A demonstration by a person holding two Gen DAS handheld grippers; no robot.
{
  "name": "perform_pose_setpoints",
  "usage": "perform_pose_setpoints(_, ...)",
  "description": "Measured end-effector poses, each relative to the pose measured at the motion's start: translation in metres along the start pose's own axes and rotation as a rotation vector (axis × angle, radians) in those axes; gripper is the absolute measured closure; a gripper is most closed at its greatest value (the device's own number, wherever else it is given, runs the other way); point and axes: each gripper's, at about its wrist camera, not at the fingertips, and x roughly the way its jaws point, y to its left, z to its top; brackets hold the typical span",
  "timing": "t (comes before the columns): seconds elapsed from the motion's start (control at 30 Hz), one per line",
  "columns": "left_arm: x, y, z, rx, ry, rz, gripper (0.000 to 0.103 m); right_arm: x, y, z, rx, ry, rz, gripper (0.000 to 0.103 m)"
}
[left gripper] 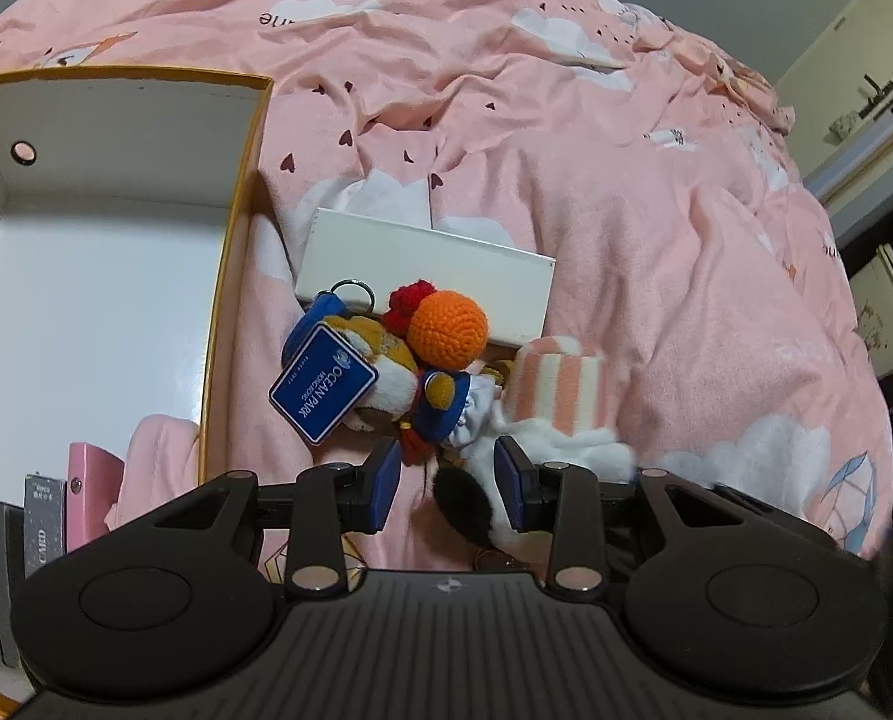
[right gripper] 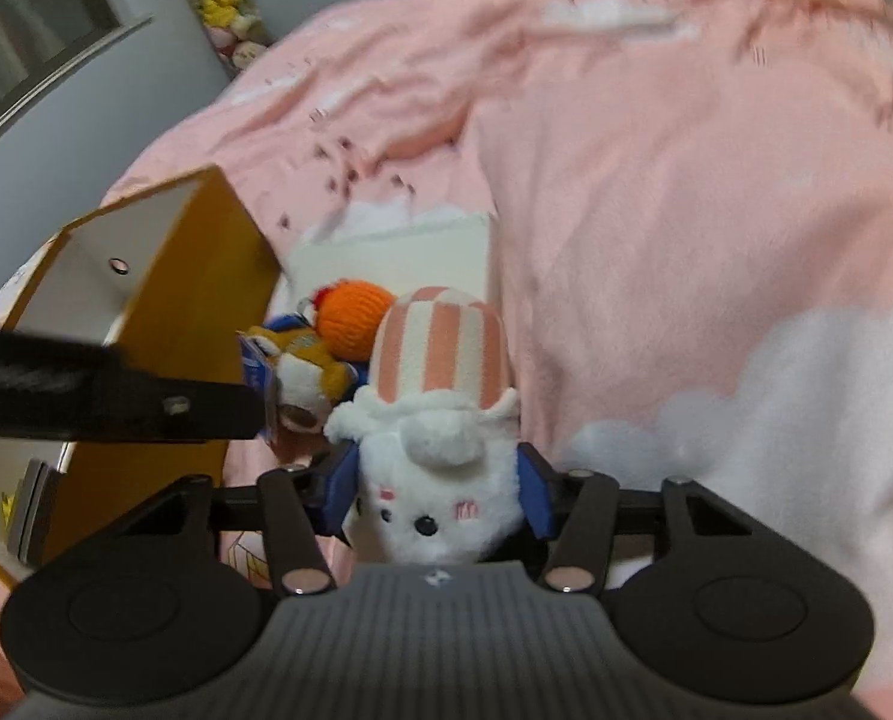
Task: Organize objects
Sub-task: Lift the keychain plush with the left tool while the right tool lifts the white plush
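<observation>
A pile of small toys lies on the pink bedspread (left gripper: 656, 210): an orange crochet ball (left gripper: 446, 327), a plush keychain with a blue Ocean Park tag (left gripper: 323, 384), and a white plush with a pink-striped hat (left gripper: 557, 387). My left gripper (left gripper: 455, 489) is open just in front of the pile, its pads around a dark-and-white plush piece without closing on it. My right gripper (right gripper: 437, 495) is shut on the white plush (right gripper: 440, 480), held by its head, hat pointing away. The open orange-edged box (left gripper: 98, 276) stands left of the pile.
A flat white box (left gripper: 428, 276) lies behind the toys. A pink case (left gripper: 89, 495) and a grey card box (left gripper: 43, 525) sit at the lower left. The left gripper's body (right gripper: 110, 402) crosses the right wrist view. A cabinet (left gripper: 854, 90) stands at the far right.
</observation>
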Motion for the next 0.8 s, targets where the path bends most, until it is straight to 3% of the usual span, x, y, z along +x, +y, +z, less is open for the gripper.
perform_pose_setpoints(0.17,0.009,0.002,0.004,-0.097,0.01,-0.038,0.053,-0.038,0.008,0.012,-0.098,-0.126,-0.063,0.048)
perform_pose_setpoints(0.3,0.032,0.001,0.009,-0.2,0.021,-0.027,0.049,-0.029,0.0,0.025,-0.155,-0.167,-0.196,0.048)
perform_pose_setpoints(0.57,0.07,0.006,0.013,-0.405,0.01,0.062,0.049,0.001,-0.031,0.028,-0.069,-0.12,-0.153,0.048)
perform_pose_setpoints(0.73,0.085,0.003,0.014,-0.463,0.006,0.111,0.048,0.008,-0.034,0.028,-0.056,-0.114,-0.13,0.047)
perform_pose_setpoints(0.8,0.09,0.001,0.014,-0.471,-0.001,0.122,0.042,0.009,-0.035,0.027,-0.055,-0.112,-0.124,0.047)
